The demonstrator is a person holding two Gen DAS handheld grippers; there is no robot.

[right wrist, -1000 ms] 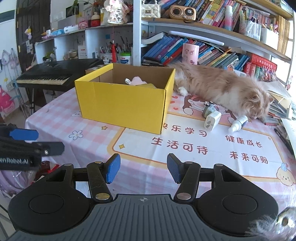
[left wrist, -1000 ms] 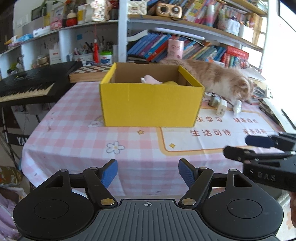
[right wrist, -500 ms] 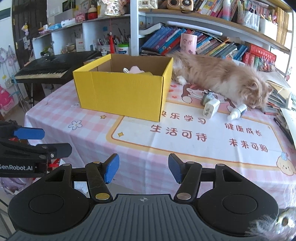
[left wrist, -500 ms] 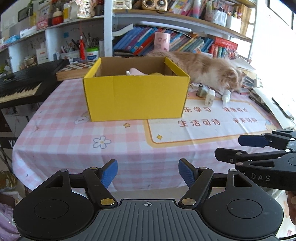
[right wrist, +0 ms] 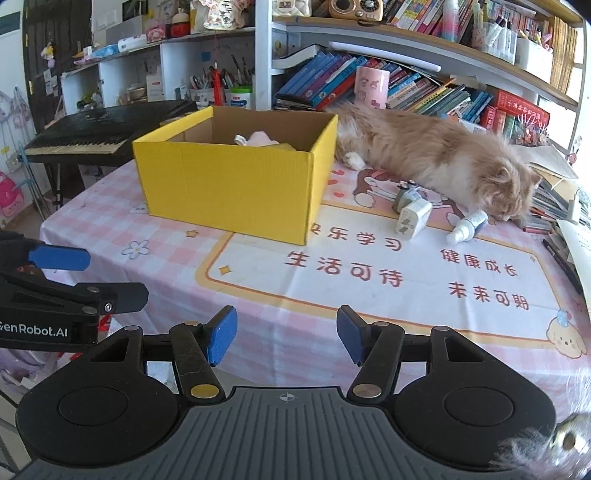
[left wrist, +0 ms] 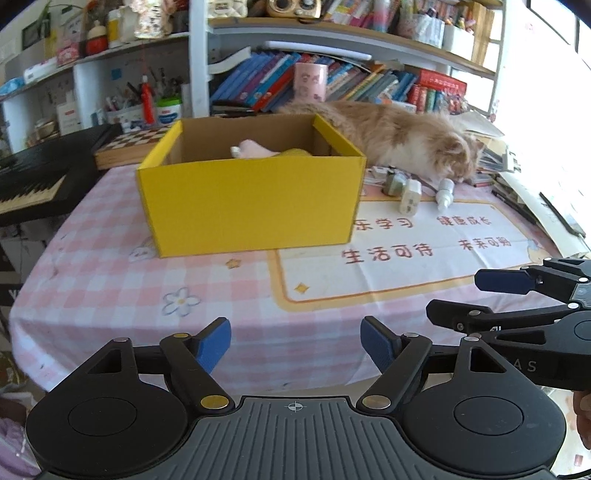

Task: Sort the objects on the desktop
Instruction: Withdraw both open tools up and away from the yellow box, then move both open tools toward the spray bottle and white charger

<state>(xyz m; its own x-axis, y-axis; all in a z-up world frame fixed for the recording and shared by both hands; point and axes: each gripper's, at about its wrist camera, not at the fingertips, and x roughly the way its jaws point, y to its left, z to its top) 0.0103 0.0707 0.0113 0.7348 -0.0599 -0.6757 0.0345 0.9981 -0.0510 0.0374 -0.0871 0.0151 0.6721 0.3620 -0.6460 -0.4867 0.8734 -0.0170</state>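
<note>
The adapter (right wrist: 413, 218) and bottle (right wrist: 468, 226) lay ahead-right of the right gripper (right wrist: 287, 336), the nearer one; both jaws were spread, empty, the left gripper's (left wrist: 295, 341) opening.

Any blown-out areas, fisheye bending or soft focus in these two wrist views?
Left wrist view: window side at right is blown out white; shelves bow strongly; yellow box reads slightly soft. Right wrist view: exposure more even, shelf edges curve, printed mat sharp; blurred fur fills the lower right corner.
</note>
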